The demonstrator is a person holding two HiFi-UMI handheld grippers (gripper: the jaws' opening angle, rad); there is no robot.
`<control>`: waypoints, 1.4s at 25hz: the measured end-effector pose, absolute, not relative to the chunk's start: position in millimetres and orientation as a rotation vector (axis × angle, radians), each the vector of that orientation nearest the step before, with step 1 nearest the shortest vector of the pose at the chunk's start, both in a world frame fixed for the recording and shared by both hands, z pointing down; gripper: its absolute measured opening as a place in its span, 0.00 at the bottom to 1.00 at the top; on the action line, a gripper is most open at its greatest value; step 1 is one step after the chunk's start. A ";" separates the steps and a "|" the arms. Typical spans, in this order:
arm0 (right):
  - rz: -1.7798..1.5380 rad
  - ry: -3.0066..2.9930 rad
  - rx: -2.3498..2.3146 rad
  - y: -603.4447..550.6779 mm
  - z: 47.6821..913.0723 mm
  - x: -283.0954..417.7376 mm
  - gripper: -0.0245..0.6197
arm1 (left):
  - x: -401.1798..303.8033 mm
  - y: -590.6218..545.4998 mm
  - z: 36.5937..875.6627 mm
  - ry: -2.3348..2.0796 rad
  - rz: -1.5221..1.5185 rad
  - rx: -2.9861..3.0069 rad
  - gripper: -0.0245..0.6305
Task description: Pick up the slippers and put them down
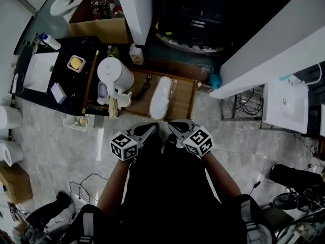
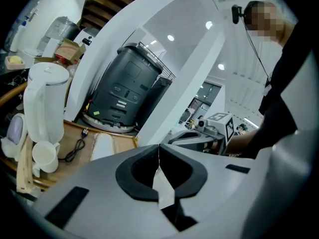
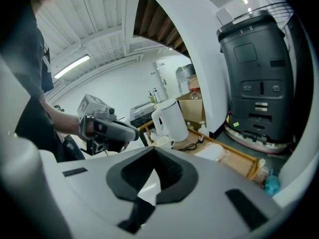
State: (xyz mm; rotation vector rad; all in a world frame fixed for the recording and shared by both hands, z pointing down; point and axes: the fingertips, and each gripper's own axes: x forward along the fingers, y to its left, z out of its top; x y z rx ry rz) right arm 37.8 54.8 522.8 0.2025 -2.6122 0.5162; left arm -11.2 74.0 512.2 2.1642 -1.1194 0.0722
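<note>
A pair of white slippers (image 1: 161, 96) in clear wrap lies on a low wooden table (image 1: 186, 93), just ahead of both grippers. My left gripper (image 1: 152, 128) hovers short of the table's near edge, shut with nothing in it. Close beside it, my right gripper (image 1: 172, 125) is also shut and empty. In the left gripper view the closed jaws (image 2: 159, 152) point toward the slippers (image 2: 102, 146), with the right gripper (image 2: 198, 136) alongside. The right gripper view shows its closed jaws (image 3: 154, 154), the slippers (image 3: 215, 152) beyond them and the left gripper (image 3: 107, 128) at the left.
A white kettle (image 1: 115, 75), a white cup (image 1: 123, 101) and a black cable (image 1: 143, 89) share the table's left part. A dark machine (image 2: 124, 93) stands behind it between white panels. A black counter (image 1: 48, 72) lies to the left, a white sink (image 1: 287, 104) to the right.
</note>
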 end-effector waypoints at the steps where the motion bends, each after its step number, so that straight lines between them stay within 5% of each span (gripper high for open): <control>1: 0.527 -2.608 0.214 53.2 524.2 35.9 0.05 | -12.3 71.6 515.0 -1.099 0.085 2.168 0.06; 35: 0.714 -2.432 0.557 6.2 609.9 -11.9 0.05 | -65.8 11.9 606.9 -0.680 0.207 2.169 0.06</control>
